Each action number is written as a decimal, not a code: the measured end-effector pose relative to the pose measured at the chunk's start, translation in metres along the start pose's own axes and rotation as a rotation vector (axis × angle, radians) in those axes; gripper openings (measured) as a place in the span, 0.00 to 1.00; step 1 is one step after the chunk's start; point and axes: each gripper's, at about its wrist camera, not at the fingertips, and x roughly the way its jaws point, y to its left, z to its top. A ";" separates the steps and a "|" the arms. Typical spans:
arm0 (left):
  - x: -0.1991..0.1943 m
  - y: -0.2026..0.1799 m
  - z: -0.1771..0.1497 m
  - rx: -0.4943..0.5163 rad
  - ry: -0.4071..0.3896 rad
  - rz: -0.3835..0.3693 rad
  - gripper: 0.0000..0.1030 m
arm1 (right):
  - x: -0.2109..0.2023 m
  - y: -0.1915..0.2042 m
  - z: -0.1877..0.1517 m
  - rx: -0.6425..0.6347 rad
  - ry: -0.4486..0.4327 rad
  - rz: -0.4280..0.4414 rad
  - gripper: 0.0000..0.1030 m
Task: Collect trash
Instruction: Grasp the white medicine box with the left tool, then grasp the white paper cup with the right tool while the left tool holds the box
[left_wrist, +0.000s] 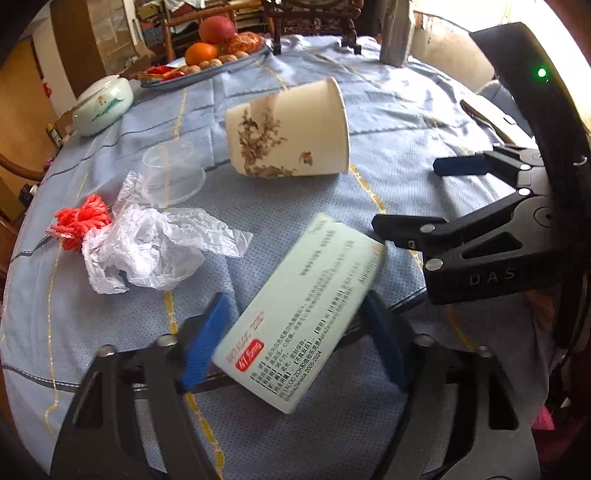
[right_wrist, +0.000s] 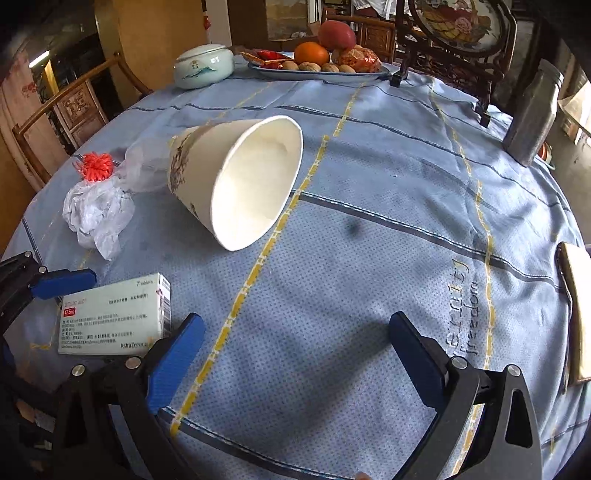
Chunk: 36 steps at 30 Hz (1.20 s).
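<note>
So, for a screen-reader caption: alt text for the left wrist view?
A left gripper straddles a pale green medicine box on a blue checked tablecloth. Beyond lie a tipped paper cup and crumpled plastic.

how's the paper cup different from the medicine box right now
The paper cup is round and tapered, lying tipped on its side with its open mouth showing; the medicine box is a flat, closed rectangle. The cup carries a brown branch drawing; the box carries printed text and a red label. The cup lies free of both tongs; the box sits between the left tongs. Both are pale, on the blue tablecloth.
</note>
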 end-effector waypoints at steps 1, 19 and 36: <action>-0.002 0.001 0.000 -0.006 -0.007 0.002 0.50 | -0.001 -0.002 0.000 0.010 -0.007 0.014 0.96; -0.028 0.060 -0.005 -0.247 -0.147 0.156 0.49 | -0.045 -0.008 0.049 0.078 -0.203 0.248 0.95; -0.022 0.062 -0.007 -0.255 -0.121 0.129 0.49 | 0.018 0.014 0.076 -0.124 -0.188 0.265 0.84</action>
